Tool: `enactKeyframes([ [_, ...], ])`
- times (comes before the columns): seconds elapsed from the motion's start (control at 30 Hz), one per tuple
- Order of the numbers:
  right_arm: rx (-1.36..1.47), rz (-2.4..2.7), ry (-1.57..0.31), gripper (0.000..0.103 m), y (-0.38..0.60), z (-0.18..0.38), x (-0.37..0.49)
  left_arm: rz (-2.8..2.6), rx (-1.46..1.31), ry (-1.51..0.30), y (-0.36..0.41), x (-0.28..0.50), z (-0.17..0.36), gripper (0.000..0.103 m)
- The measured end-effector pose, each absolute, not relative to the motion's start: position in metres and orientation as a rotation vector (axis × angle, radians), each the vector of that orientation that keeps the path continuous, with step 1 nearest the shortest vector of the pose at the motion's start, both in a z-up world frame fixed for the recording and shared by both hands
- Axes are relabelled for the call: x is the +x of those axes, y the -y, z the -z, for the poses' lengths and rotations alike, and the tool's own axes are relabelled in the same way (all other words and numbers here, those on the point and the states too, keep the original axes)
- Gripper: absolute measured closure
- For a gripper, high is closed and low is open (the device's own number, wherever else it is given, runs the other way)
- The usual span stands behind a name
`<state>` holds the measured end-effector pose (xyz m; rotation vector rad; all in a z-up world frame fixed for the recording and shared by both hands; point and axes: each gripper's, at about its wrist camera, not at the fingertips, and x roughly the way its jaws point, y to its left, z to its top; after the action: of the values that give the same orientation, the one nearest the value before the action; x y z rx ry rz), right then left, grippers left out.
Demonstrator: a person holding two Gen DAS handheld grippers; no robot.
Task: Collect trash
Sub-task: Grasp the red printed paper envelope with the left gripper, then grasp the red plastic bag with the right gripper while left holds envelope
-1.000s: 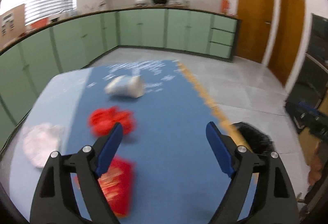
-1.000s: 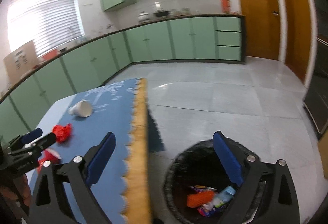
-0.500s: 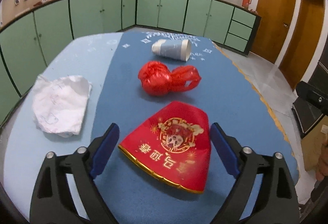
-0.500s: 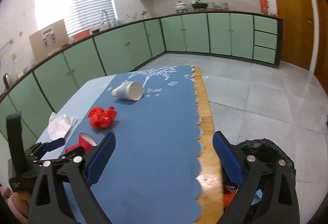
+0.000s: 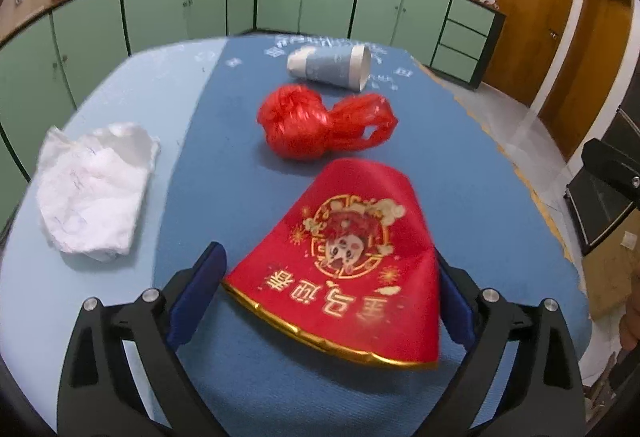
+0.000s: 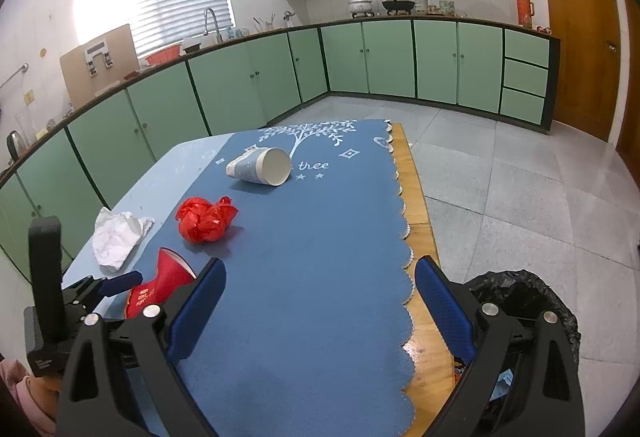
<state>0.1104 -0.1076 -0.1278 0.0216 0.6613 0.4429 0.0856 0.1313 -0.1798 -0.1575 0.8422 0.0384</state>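
Note:
A flattened red paper cup [image 5: 348, 261] with gold print lies on the blue mat [image 5: 460, 165], between the fingers of my left gripper [image 5: 326, 257]. Its jaws are opening and do not press the cup. Beyond it lie a crumpled red plastic bag [image 5: 320, 125] and a tipped blue-and-white paper cup [image 5: 332, 67]. A crumpled white paper [image 5: 92, 189] rests to the left. My right gripper [image 6: 320, 269] hovers open over the mat [image 6: 320, 217] with nothing between its fingers. The right wrist view also shows the red cup [image 6: 160, 285], bag [image 6: 206, 219] and paper cup [image 6: 262, 167].
A bin lined with a black bag [image 6: 520, 301] stands on the floor by the table's right side, with trash inside. The wooden table edge [image 6: 420, 237] shows beside the mat. Green cabinets [image 6: 400, 61] line the walls; grey floor tiles [image 6: 540, 197] spread to the right.
My left gripper has come down and closer to the red cup, which now lies between its wider fingers. The right gripper swung from over the bin to face the table.

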Motion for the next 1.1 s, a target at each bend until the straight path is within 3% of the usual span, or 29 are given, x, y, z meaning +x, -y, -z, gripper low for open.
enactKeyframes([
  [0.77,-0.016,-0.544,-0.664,0.010,0.035,0.131,0.140,-0.280,-0.174,-0.689,-0.187,0.071,0.136,0.014],
  [1.1,-0.060,-0.540,-0.684,0.017,-0.021,0.149,0.161,-0.340,-0.186,-0.687,-0.214,0.089,0.138,0.014],
])
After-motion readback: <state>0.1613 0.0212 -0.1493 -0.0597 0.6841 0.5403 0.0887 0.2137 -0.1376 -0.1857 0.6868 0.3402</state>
